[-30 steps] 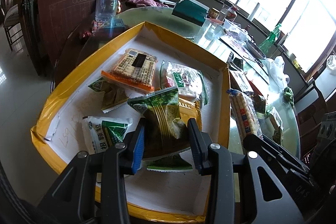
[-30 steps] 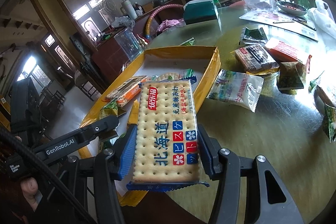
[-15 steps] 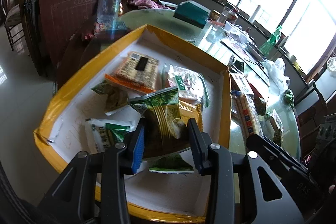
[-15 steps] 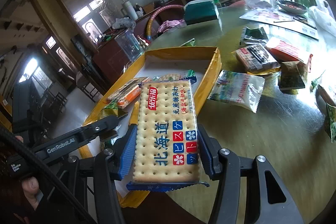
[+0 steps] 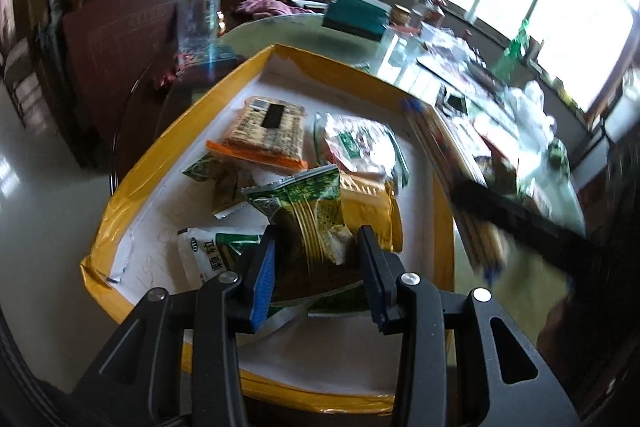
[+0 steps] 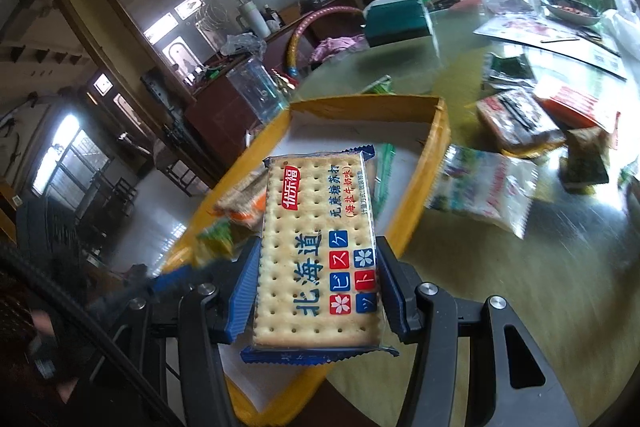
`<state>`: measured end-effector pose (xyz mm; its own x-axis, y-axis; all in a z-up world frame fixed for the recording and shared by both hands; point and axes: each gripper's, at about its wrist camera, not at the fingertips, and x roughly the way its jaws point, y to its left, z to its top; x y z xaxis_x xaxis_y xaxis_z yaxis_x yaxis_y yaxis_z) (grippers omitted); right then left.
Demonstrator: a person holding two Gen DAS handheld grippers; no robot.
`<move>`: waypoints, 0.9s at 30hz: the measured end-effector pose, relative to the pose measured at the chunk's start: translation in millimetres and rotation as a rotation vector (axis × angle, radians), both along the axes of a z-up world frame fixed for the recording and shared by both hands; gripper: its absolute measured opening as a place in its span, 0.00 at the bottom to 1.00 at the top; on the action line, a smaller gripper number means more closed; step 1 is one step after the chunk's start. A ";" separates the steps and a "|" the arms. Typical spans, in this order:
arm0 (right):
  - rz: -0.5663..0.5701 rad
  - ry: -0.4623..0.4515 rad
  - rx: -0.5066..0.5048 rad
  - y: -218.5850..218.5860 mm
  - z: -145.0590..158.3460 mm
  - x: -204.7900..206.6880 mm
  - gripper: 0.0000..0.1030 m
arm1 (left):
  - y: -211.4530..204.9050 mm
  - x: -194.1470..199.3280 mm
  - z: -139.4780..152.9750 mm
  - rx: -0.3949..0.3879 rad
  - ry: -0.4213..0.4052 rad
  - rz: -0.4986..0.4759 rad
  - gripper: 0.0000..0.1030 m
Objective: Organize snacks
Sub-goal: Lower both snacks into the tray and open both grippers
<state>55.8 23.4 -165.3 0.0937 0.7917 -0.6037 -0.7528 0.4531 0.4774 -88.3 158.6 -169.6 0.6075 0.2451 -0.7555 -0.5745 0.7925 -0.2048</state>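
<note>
While the right claw (image 6: pixel 316 291) clamps a cracker pack (image 6: pixel 318 251), only the left view shows the left claw (image 5: pixel 316 271) gripping a green packet (image 5: pixel 308 219) — over the tray (image 5: pixel 132 183).

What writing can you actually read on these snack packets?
"优乐福", "北海道", "无蔗糖苏打", "(海盐牛奶味)": cracker pack in the right gripper.
"颗粒": white packet in the yellow tray.
Green packet in the left gripper, and the other packets: too blurred to read.

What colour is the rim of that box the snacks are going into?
Yellow, around a white inside. The box shows best in the left wrist view.
</note>
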 end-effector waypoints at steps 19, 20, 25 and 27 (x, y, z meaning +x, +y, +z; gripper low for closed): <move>-0.047 0.036 0.049 -31.8 -2.0 3.9 0.71 | -23.7 -3.0 11.7 -0.003 -0.087 -0.049 0.71; -0.053 0.026 0.048 -36.6 -1.3 3.7 0.71 | -27.3 -2.4 13.7 0.000 -0.098 -0.058 0.71; -0.090 -0.015 0.011 -69.8 -6.4 4.1 0.72 | -44.7 1.3 25.1 0.009 -0.153 -0.105 0.73; -0.112 -0.017 -0.003 -81.1 -10.8 6.4 0.72 | -53.5 5.6 27.6 0.014 -0.161 -0.133 0.75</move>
<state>62.3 -57.8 -176.1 0.1918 0.7737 -0.6038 -0.7055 0.5364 0.4632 -82.6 105.1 -142.0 0.7478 0.1642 -0.6433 -0.4253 0.8625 -0.2743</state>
